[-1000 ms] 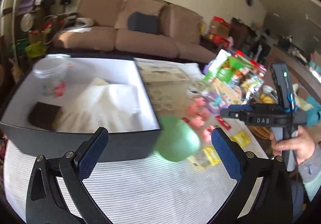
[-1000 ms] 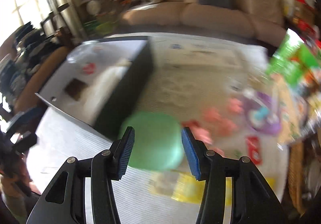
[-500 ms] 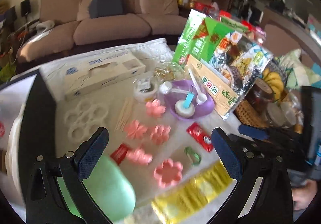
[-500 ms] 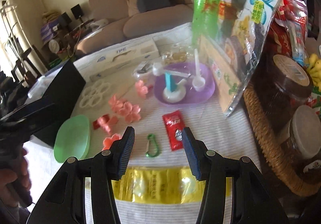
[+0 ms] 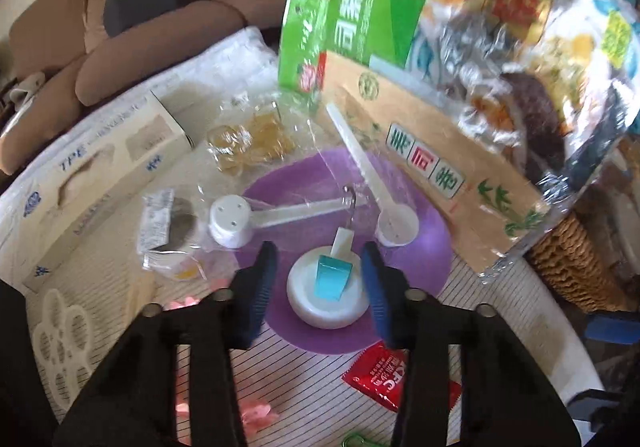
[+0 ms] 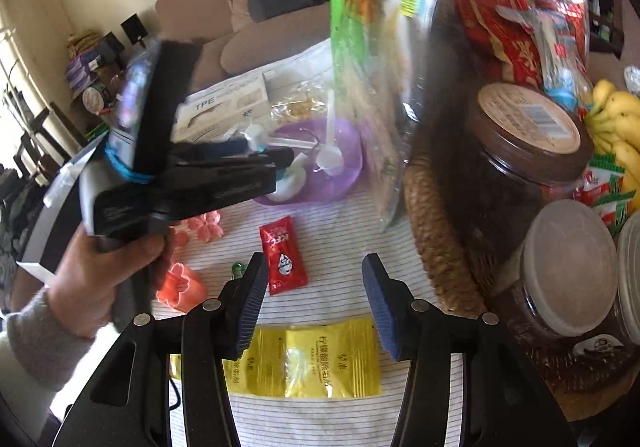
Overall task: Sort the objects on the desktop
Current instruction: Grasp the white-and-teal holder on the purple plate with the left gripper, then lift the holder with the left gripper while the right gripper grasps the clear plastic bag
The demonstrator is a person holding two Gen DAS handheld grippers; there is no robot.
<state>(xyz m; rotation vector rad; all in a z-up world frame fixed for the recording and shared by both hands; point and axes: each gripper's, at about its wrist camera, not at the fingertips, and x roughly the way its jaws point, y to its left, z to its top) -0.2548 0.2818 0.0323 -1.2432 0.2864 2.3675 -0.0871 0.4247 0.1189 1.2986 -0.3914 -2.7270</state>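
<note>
My left gripper (image 5: 318,283) is open, its fingers on either side of a white round piece with a teal wedge (image 5: 330,287) wrapped in clear film on a purple plate (image 5: 432,247). White scoops (image 5: 396,221) lie on the same plate. My right gripper (image 6: 314,301) is open and empty above the striped cloth, between a red ketchup sachet (image 6: 283,254) and a yellow packet (image 6: 312,363). The left gripper's body (image 6: 192,171) shows in the right wrist view, held by a hand.
A large food bag (image 5: 460,59) leans behind the plate. A long white box (image 5: 100,167), pink flower moulds (image 6: 206,227), a green carabiner (image 6: 237,267), a wicker tray (image 6: 444,247) with brown jars (image 6: 516,163) and bananas (image 6: 616,115) lie around.
My left gripper swung right from the black box to the purple plate and narrowed around the white piece. My right gripper let go of the green lid, moved right and opened wider.
</note>
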